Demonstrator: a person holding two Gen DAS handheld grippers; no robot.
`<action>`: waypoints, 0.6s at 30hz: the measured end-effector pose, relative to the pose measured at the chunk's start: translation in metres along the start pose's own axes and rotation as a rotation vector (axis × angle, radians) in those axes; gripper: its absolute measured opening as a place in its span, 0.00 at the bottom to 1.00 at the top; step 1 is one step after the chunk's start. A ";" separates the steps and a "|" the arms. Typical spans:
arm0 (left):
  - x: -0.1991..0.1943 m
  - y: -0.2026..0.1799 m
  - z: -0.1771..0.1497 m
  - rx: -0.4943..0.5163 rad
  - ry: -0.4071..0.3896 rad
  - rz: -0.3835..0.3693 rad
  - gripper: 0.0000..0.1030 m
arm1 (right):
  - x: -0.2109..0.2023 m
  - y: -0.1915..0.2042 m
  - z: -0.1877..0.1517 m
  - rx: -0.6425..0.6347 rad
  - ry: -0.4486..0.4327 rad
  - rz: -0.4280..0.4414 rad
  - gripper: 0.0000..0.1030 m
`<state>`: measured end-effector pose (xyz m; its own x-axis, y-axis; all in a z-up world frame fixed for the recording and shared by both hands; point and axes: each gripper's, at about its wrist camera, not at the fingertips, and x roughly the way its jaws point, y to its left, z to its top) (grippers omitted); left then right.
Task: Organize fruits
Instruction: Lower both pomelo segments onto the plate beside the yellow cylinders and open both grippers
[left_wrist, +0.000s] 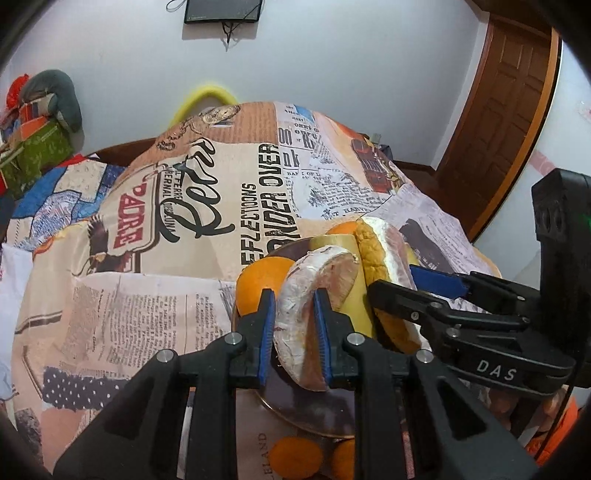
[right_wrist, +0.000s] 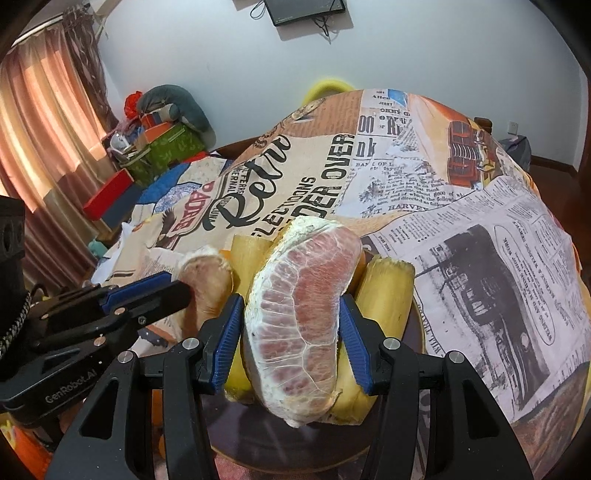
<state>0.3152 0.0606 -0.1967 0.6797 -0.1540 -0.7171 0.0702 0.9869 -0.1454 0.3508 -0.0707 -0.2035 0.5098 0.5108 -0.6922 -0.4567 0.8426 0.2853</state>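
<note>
My left gripper (left_wrist: 293, 295) is shut on a small pale pomelo segment (left_wrist: 314, 295), held just over a dark plate (left_wrist: 332, 410) with a gold rim. An orange (left_wrist: 258, 284) and yellow cut stalk pieces (left_wrist: 336, 243) lie on that plate. My right gripper (right_wrist: 291, 301) is shut on a large pink pomelo segment (right_wrist: 299, 325), above more yellow stalk pieces (right_wrist: 384, 291) on the plate (right_wrist: 413, 332). Each view shows the other gripper beside it: the right gripper (left_wrist: 402, 280) with its rind-backed segment (left_wrist: 384, 258), the left gripper (right_wrist: 173, 284) with its small segment (right_wrist: 207, 280).
A newspaper-print cloth (left_wrist: 184, 221) covers the table. Two small oranges (left_wrist: 295, 456) lie on it in front of the plate. Boxes and cushions (right_wrist: 162, 144) are stacked at the far left by a curtain (right_wrist: 44, 122). A wooden door (left_wrist: 498, 122) stands at right.
</note>
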 end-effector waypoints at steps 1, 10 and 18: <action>0.000 -0.001 0.000 0.005 -0.002 0.005 0.20 | 0.000 0.001 0.000 -0.004 -0.001 -0.003 0.47; -0.001 -0.005 -0.001 0.047 0.008 0.021 0.20 | 0.000 -0.001 0.000 -0.017 0.009 -0.037 0.49; -0.010 -0.004 -0.002 0.025 0.023 0.018 0.21 | -0.018 0.003 -0.001 -0.045 -0.017 -0.074 0.57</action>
<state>0.3068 0.0582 -0.1908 0.6641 -0.1365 -0.7351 0.0764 0.9904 -0.1149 0.3396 -0.0779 -0.1904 0.5557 0.4502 -0.6989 -0.4493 0.8700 0.2032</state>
